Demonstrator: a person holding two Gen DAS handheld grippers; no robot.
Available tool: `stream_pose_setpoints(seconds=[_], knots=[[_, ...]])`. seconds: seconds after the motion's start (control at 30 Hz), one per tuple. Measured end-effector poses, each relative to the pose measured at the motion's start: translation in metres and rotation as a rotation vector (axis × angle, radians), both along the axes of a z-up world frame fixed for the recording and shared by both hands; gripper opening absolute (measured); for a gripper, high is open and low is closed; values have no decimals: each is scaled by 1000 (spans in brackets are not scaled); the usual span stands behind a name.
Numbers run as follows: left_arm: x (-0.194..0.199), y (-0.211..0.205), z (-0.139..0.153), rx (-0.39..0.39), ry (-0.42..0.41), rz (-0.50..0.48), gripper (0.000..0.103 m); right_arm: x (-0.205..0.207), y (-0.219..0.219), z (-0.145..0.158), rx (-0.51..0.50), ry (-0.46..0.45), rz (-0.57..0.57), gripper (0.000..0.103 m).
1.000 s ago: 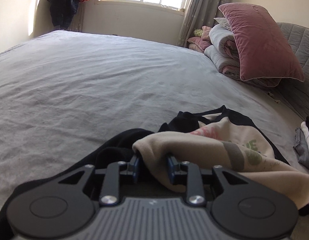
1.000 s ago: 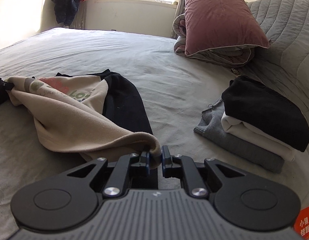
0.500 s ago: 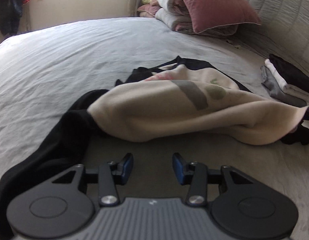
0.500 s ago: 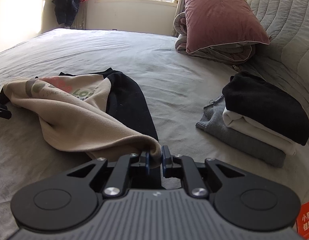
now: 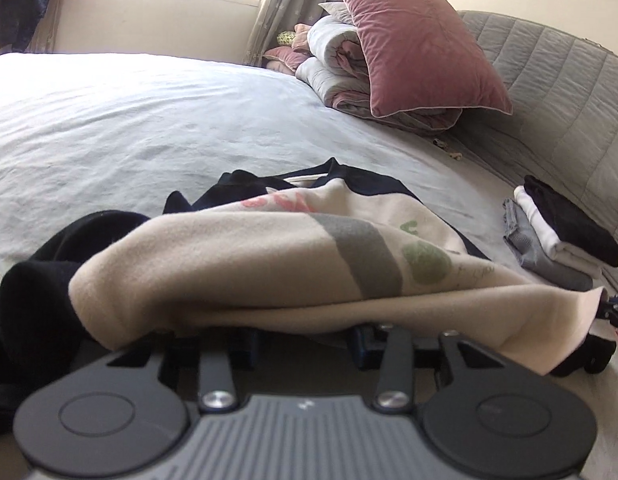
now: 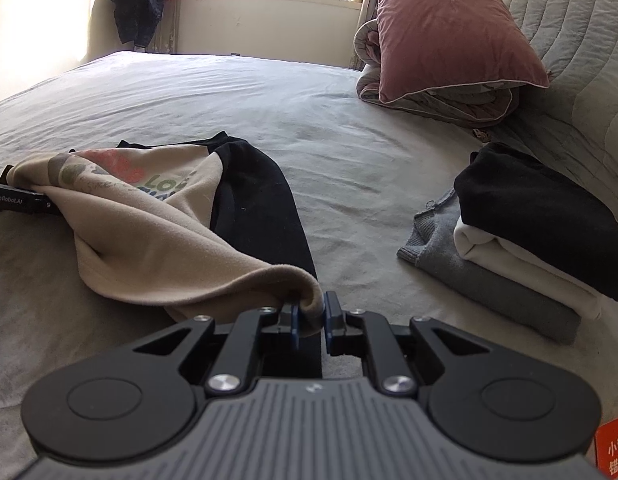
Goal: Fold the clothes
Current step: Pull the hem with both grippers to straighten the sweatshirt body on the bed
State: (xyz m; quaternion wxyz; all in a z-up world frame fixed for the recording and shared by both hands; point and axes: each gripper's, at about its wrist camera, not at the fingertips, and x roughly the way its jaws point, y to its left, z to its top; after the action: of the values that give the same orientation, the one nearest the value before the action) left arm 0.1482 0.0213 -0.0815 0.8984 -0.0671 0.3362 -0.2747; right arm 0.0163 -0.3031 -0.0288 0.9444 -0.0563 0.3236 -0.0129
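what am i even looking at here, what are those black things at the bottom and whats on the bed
Those black things are hand-held grippers, two-finger clamps a person carries, one in each hand. Each has a camera looking out along its fingers, so you get one picture per hand.

The right gripper is clamped on a corner of a beige sweatshirt with black sleeves, lying half-folded on the grey bed. In the left picture, the left gripper sits under the sweatshirt's other edge; its jaws are closing, but the cloth hides the tips.

To the right lies a stack of folded clothes. Behind it, a pink pillow rests on a rolled blanket.
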Motion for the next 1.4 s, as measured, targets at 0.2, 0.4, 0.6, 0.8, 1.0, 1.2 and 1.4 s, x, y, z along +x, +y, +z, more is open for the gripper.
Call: stream_pose_setpoints(seconds=[0.2,0.4,0.6,0.8,1.0,1.2,1.4], knots=[[-12,0,5,17,45,19,6,-3,1,2,6,-7,3,13],[-37,8,21,26,103,45,5,-14,2,11,0,-40,23,13],[-77,35,33,-44,210,87,5,-36,8,25,-15,-79,67,12],[-130,63,43,-98,273,115,4,-62,16,36,-6,-100,103,11],[-181,92,51,-159,304,124,3,-86,23,48,51,-73,233,11],[-213,113,55,-178,328,111,3,-109,27,47,58,-21,333,11],[-225,116,46,-140,371,83,3,-123,29,38,17,62,399,11]])
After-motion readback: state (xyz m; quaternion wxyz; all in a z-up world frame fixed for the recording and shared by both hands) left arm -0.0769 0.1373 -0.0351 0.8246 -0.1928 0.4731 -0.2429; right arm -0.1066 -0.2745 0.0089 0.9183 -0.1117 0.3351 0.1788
